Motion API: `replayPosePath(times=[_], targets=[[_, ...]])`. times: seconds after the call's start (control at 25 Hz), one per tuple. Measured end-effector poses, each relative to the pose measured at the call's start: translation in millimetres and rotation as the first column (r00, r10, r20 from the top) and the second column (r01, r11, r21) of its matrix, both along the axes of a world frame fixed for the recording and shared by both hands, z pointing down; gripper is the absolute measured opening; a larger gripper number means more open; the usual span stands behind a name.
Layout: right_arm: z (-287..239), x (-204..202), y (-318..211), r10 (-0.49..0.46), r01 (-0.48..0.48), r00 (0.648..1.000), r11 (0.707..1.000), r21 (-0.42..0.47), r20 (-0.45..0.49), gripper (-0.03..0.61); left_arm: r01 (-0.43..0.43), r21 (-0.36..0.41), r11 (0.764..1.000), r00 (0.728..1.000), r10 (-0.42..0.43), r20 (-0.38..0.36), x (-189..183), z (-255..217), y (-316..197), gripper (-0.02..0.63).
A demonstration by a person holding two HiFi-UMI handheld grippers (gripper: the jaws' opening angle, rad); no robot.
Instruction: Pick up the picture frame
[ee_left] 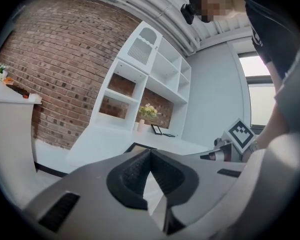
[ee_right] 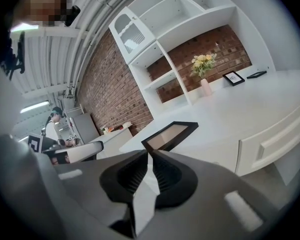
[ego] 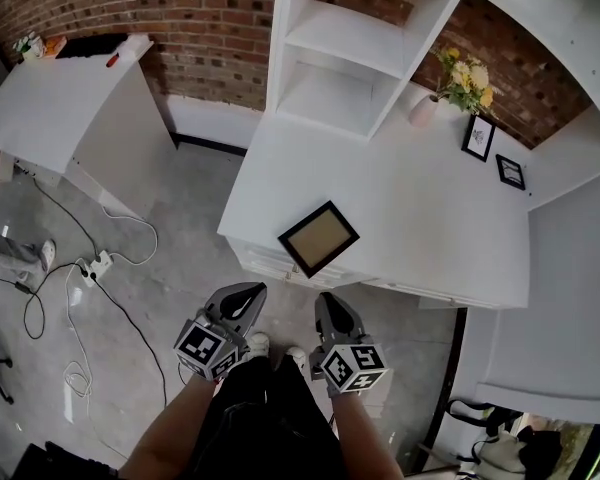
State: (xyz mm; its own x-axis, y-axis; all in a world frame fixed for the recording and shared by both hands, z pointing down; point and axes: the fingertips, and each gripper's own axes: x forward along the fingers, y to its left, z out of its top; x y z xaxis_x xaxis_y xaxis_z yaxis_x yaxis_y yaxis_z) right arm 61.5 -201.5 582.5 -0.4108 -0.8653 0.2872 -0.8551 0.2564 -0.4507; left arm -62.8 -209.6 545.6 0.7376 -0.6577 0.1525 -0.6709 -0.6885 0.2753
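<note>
Left tongs [ego: 248,294] shut, right tongs [ego: 330,301] barely parted, both empty, held side by side near level, short of table [ego: 430,218], pointing toward frame [ego: 319,237]

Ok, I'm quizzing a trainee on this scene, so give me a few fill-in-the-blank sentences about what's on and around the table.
1. The black picture frame lies ___ on the white table.
2. The vase holds ___ flowers.
3. The back wall is built of ___.
4. The left claw and the right claw hold ___.

Missing words: flat, yellow, brick, nothing.
</note>
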Motion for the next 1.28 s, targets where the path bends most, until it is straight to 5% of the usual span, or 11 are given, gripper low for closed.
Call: replayPosePath(times=[0.28,0.56,0.84,1.28], targets=[[14,-2,-11,0.059,-0.056,0.991,0.998,-0.026,0.12,0.097,-0.001,0.004,1.0,1.0,0.001,-0.021,9,12,-13,-0.005],[24,-1,-27,0.118,-0.103,0.945,0.993,-0.066,0.305,0.135,0.014,0.021,1.0,1.0,-0.013,-0.017,7,16,-26,-0.005],[28,-9,-44,0.184,-0.139,0.852,0.982,-0.127,0.49,0.198,0.031,0.008,0.999,1.0,-0.031,-0.002,-1,27,-31,-0.005],[38,-5,-59,0.27,-0.18,0.723,0.962,-0.205,0.636,0.213,0.022,0.001,1.0,1.0,-0.022,-0.004,3,36,-29,-0.005]])
